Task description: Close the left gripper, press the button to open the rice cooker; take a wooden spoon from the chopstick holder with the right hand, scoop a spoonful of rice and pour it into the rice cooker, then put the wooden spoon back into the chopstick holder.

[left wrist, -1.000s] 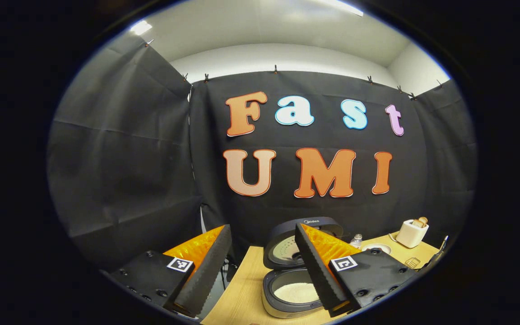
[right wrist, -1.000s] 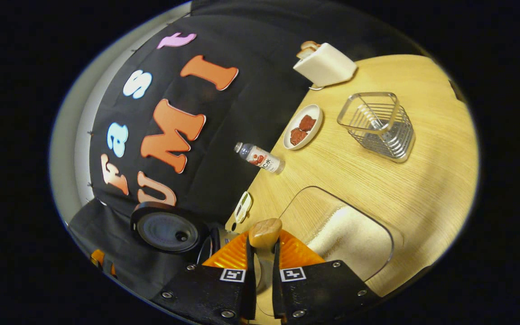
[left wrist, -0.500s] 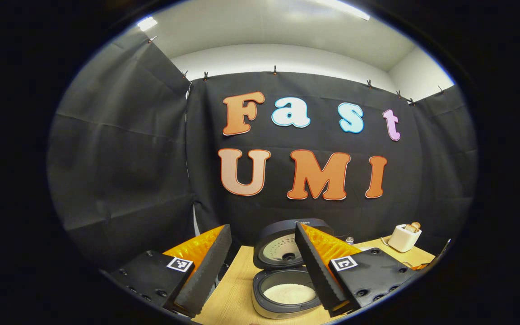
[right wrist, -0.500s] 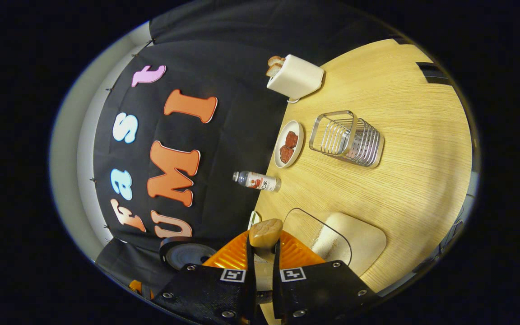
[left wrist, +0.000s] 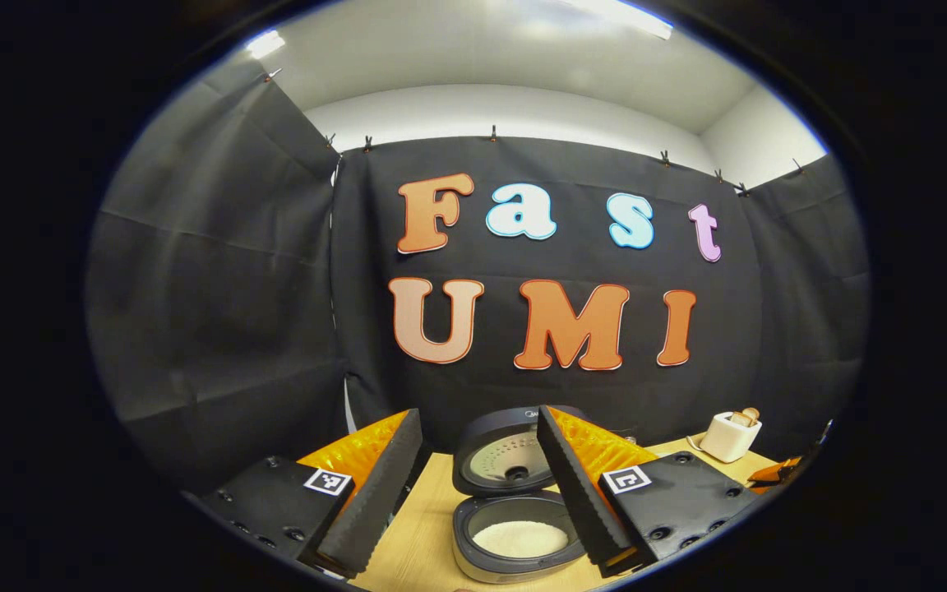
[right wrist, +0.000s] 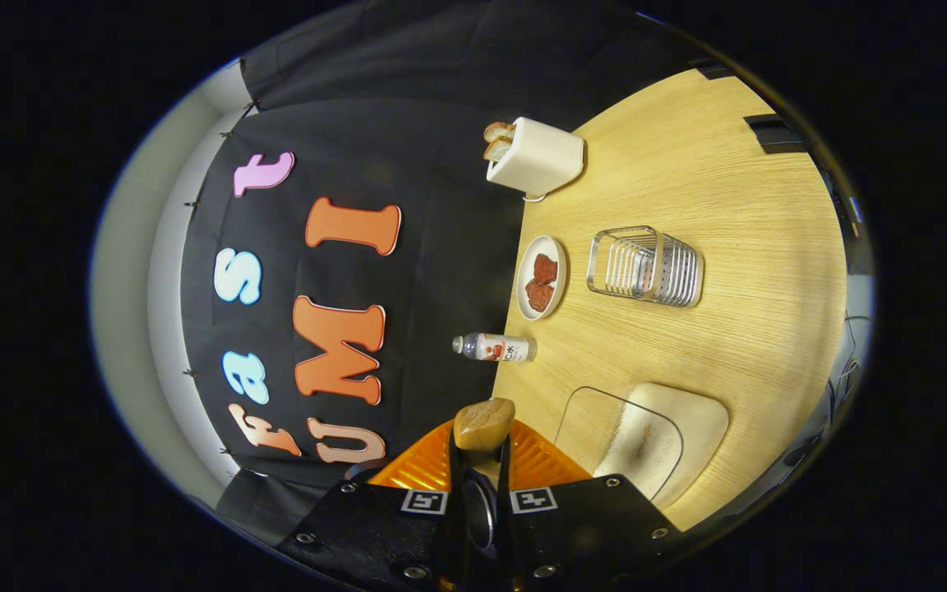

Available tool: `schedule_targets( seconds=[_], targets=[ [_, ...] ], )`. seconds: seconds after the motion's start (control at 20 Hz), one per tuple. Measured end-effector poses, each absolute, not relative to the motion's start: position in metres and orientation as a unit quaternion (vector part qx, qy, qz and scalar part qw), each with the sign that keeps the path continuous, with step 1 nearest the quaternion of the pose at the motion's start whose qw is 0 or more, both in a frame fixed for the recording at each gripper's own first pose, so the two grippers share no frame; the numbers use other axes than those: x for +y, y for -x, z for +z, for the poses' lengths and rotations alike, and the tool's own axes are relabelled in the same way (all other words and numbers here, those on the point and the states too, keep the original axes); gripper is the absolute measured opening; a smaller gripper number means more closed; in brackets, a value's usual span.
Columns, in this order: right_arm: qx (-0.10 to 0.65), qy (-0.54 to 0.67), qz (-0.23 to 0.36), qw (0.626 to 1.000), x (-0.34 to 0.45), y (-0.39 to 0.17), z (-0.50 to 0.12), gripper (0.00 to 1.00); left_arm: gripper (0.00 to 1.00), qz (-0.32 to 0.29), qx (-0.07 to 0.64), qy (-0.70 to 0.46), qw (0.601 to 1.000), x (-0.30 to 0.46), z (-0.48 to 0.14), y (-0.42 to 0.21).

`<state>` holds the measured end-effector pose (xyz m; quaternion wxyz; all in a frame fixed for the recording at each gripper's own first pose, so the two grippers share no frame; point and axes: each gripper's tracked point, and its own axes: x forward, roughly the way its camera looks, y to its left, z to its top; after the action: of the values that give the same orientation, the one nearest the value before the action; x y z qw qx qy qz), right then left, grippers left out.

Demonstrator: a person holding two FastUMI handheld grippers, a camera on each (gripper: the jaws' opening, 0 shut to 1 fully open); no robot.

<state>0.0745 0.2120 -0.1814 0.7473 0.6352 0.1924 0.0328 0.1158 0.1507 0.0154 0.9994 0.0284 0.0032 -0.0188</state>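
The rice cooker (left wrist: 515,526) stands open on the table, lid (left wrist: 506,452) upright, white rice in its pot. My left gripper (left wrist: 478,418) hangs open in front of it, holding nothing. In the right gripper view, my right gripper (right wrist: 480,444) is shut on the wooden spoon (right wrist: 483,422); its rounded handle end sticks up between the fingers and the rest is hidden. The wire chopstick holder (right wrist: 646,267) stands on the table well ahead, with nothing in it. A clear box of rice (right wrist: 658,432) lies close by on the right.
The wooden table (right wrist: 736,329) carries a white toaster (right wrist: 538,156) with bread at the far end, a small plate (right wrist: 541,277) of brown pieces and a small bottle (right wrist: 496,348) by the black wall. The toaster (left wrist: 728,436) also stands right of the cooker.
The right gripper, still holding the spoon, has turned and drawn away from the cooker, whose lid has slid out of its view. The left gripper has backed off, so the cooker looks smaller.
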Motion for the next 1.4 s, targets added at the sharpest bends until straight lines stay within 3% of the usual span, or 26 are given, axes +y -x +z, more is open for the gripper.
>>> schedule_targets(
  seconds=[0.1, 0.15, 0.35, 0.45, 0.8, 0.9, 1.4],
  targets=[
    [0.18, -0.641, 0.042, 0.745, 0.214, -0.079, -0.157, 0.18, 0.92, -0.021, 0.004, -0.026, 0.999, 0.15, 0.016, -0.116],
    [0.176, -0.644, 0.048, 0.743, 0.216, -0.08, -0.146, 0.13, 0.93, -0.02, 0.003, -0.027, 0.999, 0.151, 0.016, -0.117],
    [0.168, -0.647, 0.074, 0.74, 0.234, -0.092, -0.109, 0.13, 0.98, -0.014, 0.006, -0.031, 0.999, 0.157, 0.015, -0.115],
    [0.168, -0.643, 0.083, 0.743, 0.245, -0.097, -0.094, 0.13, 0.93, -0.013, 0.008, -0.027, 1.0, 0.16, 0.014, -0.114],
    [0.174, -0.629, 0.124, 0.747, 0.297, -0.122, -0.048, 0.13, 0.95, 0.003, 0.007, -0.029, 1.0, 0.18, 0.017, -0.109],
    [0.175, -0.623, 0.138, 0.75, 0.316, -0.128, -0.037, 0.13, 0.92, 0.006, 0.009, -0.027, 1.0, 0.185, 0.017, -0.107],
    [0.163, -0.561, 0.208, 0.785, 0.403, -0.138, 0.006, 0.13, 0.93, 0.03, 0.011, -0.033, 0.999, 0.216, 0.02, -0.099]
  ],
)
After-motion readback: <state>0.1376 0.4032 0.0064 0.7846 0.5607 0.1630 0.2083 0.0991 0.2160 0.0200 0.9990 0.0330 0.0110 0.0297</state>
